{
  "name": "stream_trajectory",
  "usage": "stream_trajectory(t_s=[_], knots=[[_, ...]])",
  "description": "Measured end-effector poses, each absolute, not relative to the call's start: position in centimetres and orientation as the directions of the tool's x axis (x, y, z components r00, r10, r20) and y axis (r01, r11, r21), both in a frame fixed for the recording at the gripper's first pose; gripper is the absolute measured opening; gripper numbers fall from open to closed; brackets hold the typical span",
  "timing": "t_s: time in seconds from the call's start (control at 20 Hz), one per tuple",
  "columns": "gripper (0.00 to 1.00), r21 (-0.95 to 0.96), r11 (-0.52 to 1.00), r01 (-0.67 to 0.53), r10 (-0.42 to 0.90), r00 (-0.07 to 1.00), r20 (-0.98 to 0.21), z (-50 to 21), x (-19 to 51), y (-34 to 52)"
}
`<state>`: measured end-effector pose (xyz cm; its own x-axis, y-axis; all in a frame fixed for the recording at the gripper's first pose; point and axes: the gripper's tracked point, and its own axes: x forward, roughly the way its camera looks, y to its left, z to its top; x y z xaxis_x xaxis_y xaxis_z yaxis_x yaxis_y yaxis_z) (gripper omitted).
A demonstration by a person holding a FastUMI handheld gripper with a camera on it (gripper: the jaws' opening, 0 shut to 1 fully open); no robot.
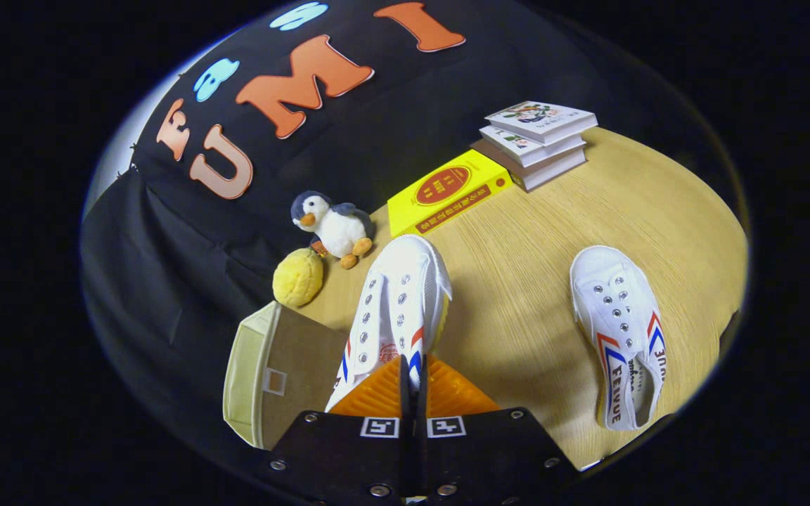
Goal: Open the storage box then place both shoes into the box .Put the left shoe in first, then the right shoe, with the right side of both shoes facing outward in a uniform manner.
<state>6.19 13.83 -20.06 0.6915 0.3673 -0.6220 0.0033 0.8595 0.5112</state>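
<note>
My gripper (412,369) is shut on the rim of a white canvas shoe (396,299) with red and blue stripes; the shoe hangs from the fingers, toe pointing away, above the wooden table (517,281). Its heel end is hidden behind the fingers. A second matching white shoe (619,330) lies on the table to the right of the fingers, toe pointing away. The beige fabric storage box (275,376) stands just left of the fingers and the held shoe, lid open, its brown inside showing.
Beyond the held shoe lie a yellow book (447,191) and a stack of books (535,140). A plush penguin (331,225) and a yellow ball-like toy (297,276) sit past the box at the table's left edge.
</note>
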Motion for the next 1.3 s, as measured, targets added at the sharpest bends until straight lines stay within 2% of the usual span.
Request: stream_trajectory(t_s=[0.25, 0.5, 0.85, 1.3], knots=[[0.00, 0.564, 0.824, -0.055, 0.425, 0.718, -0.551, -14.2, 5.6, 21.1], [0.00, 0.624, 0.772, -0.122, 0.516, 0.693, -0.503, -11.3, 3.9, 29.3], [0.00, 0.602, 0.790, -0.116, 0.519, 0.649, -0.556, -14.4, 2.3, 37.0], [0.00, 0.545, 0.835, -0.072, 0.472, 0.603, -0.643, -19.7, 1.9, 41.4]])
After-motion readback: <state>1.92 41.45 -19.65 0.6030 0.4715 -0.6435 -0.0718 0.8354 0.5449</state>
